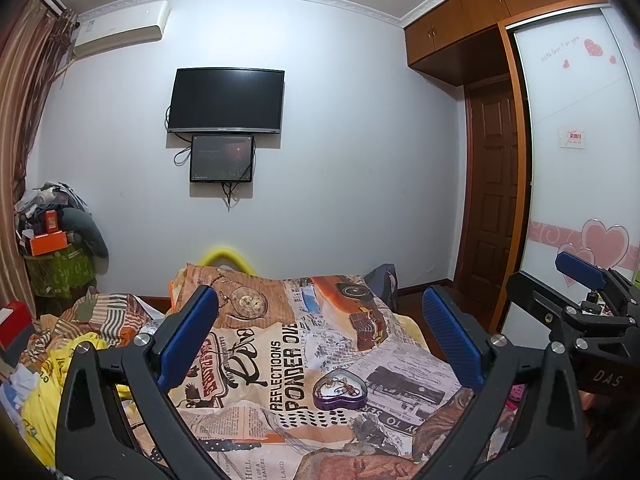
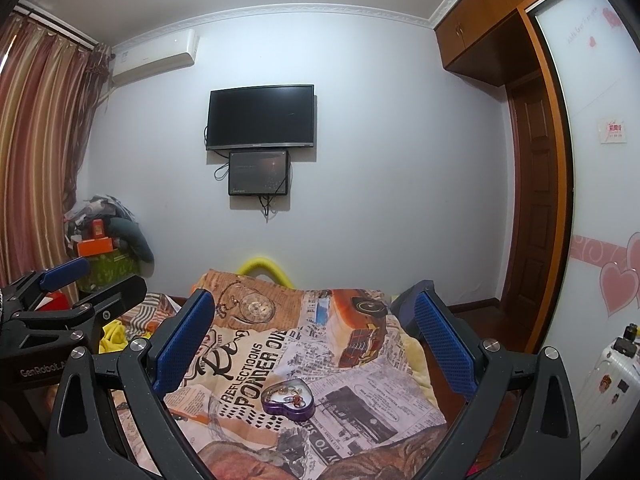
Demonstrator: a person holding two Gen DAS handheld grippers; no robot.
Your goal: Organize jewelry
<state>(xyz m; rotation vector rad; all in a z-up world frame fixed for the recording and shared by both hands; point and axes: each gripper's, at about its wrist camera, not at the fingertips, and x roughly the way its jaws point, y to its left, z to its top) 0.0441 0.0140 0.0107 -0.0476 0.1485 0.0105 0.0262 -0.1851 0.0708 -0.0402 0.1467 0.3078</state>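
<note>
A purple heart-shaped tin (image 1: pixel 340 391) lies open on the printed bed cover (image 1: pixel 280 344), with several small jewelry pieces inside; it also shows in the right wrist view (image 2: pixel 289 397). My left gripper (image 1: pixel 320 328) is open and empty, held above and behind the tin. My right gripper (image 2: pixel 316 332) is open and empty, also above the tin. The right gripper shows at the right edge of the left wrist view (image 1: pixel 580 292). The left gripper shows at the left edge of the right wrist view (image 2: pixel 64 292).
A crumpled yellow garment (image 1: pixel 44 380) and striped bedding lie at the bed's left. A cluttered stand with an orange box (image 1: pixel 48 242) is by the curtain. A TV (image 1: pixel 226 100) hangs on the far wall. A wardrobe (image 1: pixel 580 160) and door stand right. A white suitcase (image 2: pixel 608 380) stands right.
</note>
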